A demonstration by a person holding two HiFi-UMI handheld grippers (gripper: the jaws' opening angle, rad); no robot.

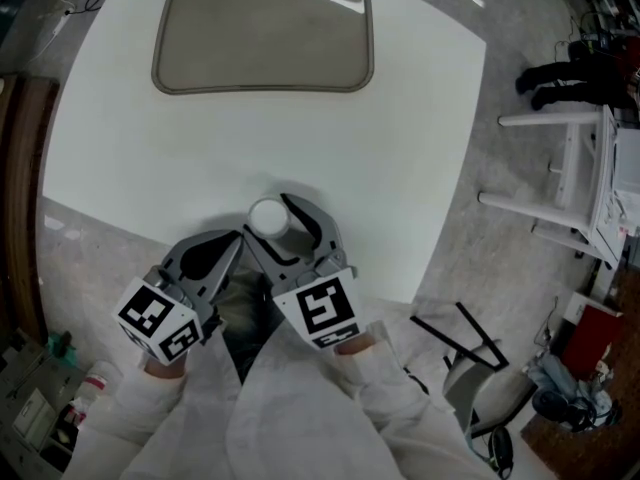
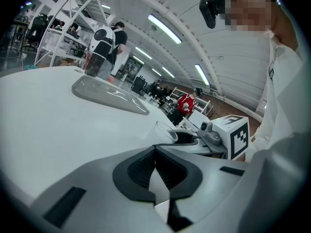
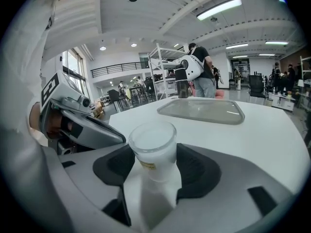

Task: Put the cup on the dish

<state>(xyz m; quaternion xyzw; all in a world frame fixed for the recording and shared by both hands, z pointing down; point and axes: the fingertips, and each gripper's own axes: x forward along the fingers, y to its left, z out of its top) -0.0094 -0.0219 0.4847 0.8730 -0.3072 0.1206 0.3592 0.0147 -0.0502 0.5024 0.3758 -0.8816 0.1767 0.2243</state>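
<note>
A clear plastic cup (image 1: 268, 218) stands upright on the white table (image 1: 420, 128) near its front edge. My right gripper (image 1: 276, 220) is open, its jaws wide on either side of the cup (image 3: 153, 144), the dark pads (image 3: 197, 171) close beside its wall. The grey rectangular dish (image 1: 262, 33) lies empty at the table's far side, well beyond the cup, and shows in the right gripper view as the dish (image 3: 204, 109). My left gripper (image 1: 236, 240) is just left of the right one, shut with nothing in it; its pads meet at the tip (image 2: 154, 148). The cup's rim (image 2: 166, 131) shows past it.
The table's front edge (image 1: 140, 233) runs diagonally beneath both grippers, with grey floor below. A white rack (image 1: 585, 183) and a black stand (image 1: 470, 333) are on the floor at the right. Several people stand far behind the table.
</note>
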